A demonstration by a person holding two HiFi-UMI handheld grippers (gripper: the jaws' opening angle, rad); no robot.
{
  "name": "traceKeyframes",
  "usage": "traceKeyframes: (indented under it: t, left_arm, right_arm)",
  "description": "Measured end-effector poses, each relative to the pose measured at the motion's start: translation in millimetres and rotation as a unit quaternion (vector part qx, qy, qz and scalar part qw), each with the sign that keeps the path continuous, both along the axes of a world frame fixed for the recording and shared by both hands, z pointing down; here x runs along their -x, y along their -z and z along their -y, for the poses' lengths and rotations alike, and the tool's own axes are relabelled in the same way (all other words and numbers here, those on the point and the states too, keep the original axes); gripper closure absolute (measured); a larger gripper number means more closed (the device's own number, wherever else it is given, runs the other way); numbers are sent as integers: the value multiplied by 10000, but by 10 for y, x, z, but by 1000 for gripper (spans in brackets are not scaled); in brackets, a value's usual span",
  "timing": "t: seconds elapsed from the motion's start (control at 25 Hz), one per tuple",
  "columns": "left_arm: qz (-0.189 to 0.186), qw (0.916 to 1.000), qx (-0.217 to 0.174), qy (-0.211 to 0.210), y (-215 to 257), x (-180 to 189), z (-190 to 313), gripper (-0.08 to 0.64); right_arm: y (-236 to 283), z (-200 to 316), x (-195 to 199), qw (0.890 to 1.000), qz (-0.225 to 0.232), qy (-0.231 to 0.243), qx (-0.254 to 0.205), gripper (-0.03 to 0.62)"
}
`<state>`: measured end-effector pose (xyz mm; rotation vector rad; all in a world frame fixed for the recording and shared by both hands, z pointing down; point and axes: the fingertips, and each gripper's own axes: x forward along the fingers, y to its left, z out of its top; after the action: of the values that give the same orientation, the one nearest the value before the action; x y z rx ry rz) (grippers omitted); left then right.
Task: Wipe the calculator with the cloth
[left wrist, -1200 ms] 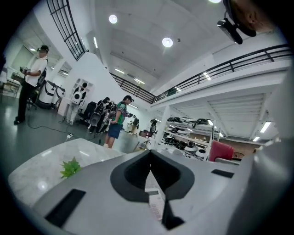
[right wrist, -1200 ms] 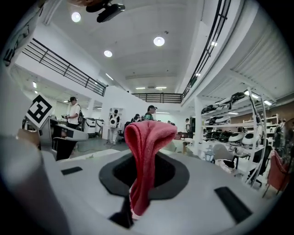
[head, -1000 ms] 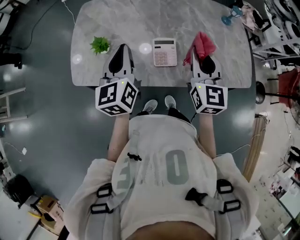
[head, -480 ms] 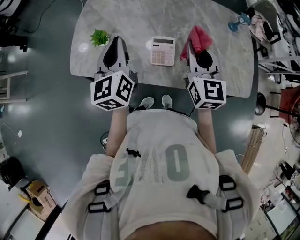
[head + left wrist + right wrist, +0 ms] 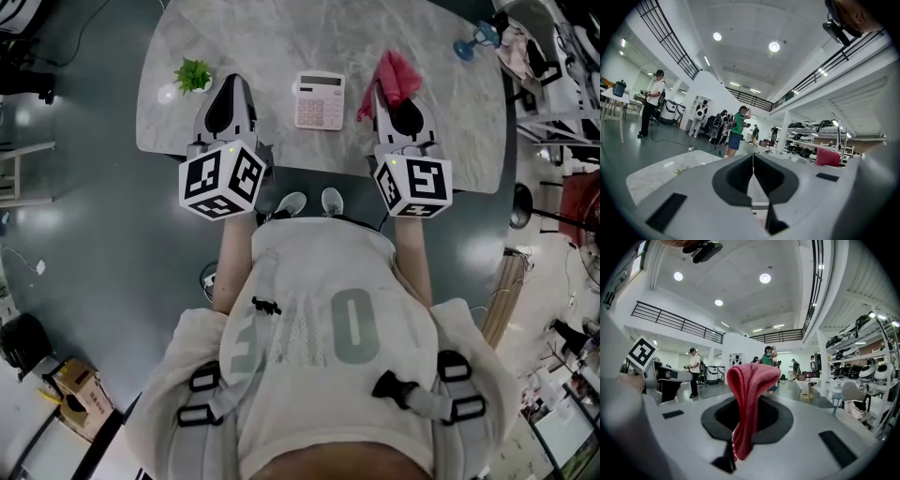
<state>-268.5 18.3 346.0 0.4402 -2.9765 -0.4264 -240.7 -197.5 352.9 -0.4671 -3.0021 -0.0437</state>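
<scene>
Since the red cloth is limp, the right gripper pinches its bunched middle. The light calculator may slide toward the desk's front edge when wiped; the left gripper's jaws meet, empty.

calculator: pale body, pinkish keys, dark display strip at its far edge, lying flat on the marbled bench near the front edge | cloth: red-pink, bunched, pinched between the jaws of the right gripper, folds drooping, just right of the calculator, apart from it
</scene>
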Motion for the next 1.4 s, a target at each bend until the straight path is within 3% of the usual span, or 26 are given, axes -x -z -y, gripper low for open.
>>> traceKeyframes:
  t: [0.16,0.28,0.44,0.6,0.88,1.24,1.4]
  left_arm:
    - [-276,9994,52,-203,-157,33,113,537]
    - [-584,9973,-274,-359,-277,81,199,532]
    - [-1163,9869,-760,-823,-505,138,359,398]
    - [-1834,9728,-1015,-983,-897,185,468,337]
    - [-2739,9531,26,-1289,-1714,140,624,244]
    - [-3062,9353,709,-1626,-2230,103,780,148]
    - [-3328,9178,1415,-1638,-2528,107,804,147]
  right_arm:
    - [-52,48,-38,10000,-57,-39,1,537]
    - [-60,100,-40,9999,-90,-96,-9,537]
    - [-45,142,-37,9998,-94,-160,-25,537]
    - [-93,185,-43,9997,-156,-211,-28,537]
    - [-193,238,-82,9989,-339,-324,-58,537]
    - [-333,348,-186,9967,-562,-584,-80,537]
    - [-376,437,-258,9952,-636,-744,-81,537]
